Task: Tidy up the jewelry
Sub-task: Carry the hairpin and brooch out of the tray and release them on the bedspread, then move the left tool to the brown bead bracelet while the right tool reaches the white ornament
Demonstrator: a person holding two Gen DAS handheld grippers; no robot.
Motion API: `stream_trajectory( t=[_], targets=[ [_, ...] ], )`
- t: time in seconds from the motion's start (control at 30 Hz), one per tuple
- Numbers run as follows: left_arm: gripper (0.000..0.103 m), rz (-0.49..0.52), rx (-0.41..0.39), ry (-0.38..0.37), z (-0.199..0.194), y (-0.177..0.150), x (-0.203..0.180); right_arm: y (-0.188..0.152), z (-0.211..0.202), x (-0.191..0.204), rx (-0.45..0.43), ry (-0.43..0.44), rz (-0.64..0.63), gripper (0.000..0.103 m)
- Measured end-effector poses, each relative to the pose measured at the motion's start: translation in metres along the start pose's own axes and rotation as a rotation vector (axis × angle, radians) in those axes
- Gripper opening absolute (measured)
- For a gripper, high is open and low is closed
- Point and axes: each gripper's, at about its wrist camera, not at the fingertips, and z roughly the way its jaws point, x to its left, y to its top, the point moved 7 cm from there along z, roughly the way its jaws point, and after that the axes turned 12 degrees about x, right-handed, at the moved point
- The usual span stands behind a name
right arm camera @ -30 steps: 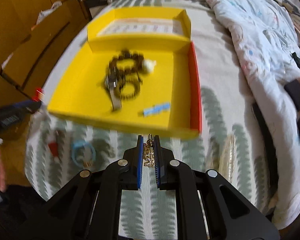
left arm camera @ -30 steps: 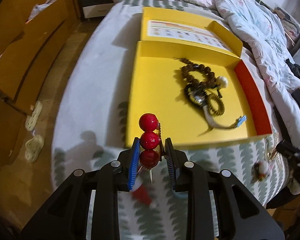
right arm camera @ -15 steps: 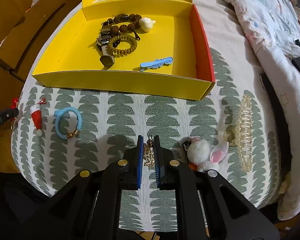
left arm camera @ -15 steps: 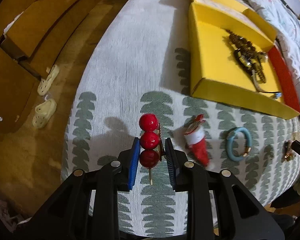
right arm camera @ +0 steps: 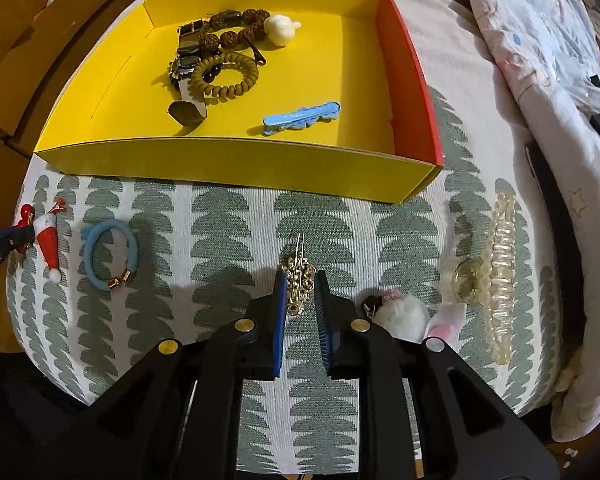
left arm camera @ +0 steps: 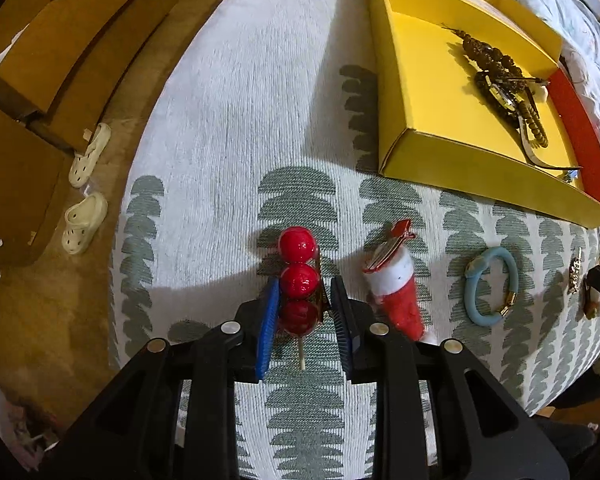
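Step in hand, judged from the layout: items set out on the leaf-print bedspread (left arm camera: 228, 128) at 6 o'clock of the yellow box (right arm camera: 236, 168), not yet transferred into it.

Left gripper (left arm camera: 305, 312): narrowly open, closed on the red three-ball skewer hair clip (left arm camera: 299, 280). Lowest ball seated between the blue pads; upper two balls project toward 12 o'clock; stick end projects toward 6 o'clock. Clip apparently resting on the cloth, though contact not certain from this angle. Santa-hat clip (left arm camera: 392, 284) just beside, at 3 o'clock; blue hair tie (left arm camera: 490, 286) further out at 3 o'clock.

Right gripper (right arm camera: 300, 300): jaws just opening, gold brooch (right arm camera: 298, 288) between the pads with a visible gap at each side; not gripped. Pin tip points to 12 o'clock. Plush bunny clip (right arm camera: 404, 316) at 3 o'clock, clear claw clip (right arm camera: 500, 280) beyond.

Next move calls for: re-closing on the brooch, a straight lift, then travel toward 12 o'clock over the box's near wall.
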Motion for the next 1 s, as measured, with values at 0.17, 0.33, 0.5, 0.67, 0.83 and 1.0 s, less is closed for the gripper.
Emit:
stream_trajectory(
  t=[0.17,0.33,0.5,0.67,0.83,1.0],
  targets=[
    [0.053,0.0,-0.03,0.001,-0.007,0.001,0.001,0.001,-0.01,0.0,-0.02,0.002,0.002,0.03],
    [0.055,0.003,-0.061,0.006,-0.017,0.0,-0.001,0.001,-0.025,-0.004,-0.069,-0.018,0.01,0.058],
    [0.057,0.027,-0.14,-0.026,-0.041,0.0,-0.012,0.003,-0.051,0.002,-0.134,0.032,0.009,0.058],
    [0.063,0.119,-0.232,-0.067,-0.07,0.007,-0.047,0.015,-0.082,0.008,-0.225,0.084,-0.006,0.058],
    [0.074,0.175,-0.293,-0.038,-0.089,0.023,-0.079,0.032,-0.094,0.012,-0.241,0.048,-0.045,0.076],
    [0.084,0.172,-0.335,-0.019,-0.1,0.058,-0.102,0.058,-0.132,0.015,-0.4,0.034,-0.098,0.1]
  ],
)
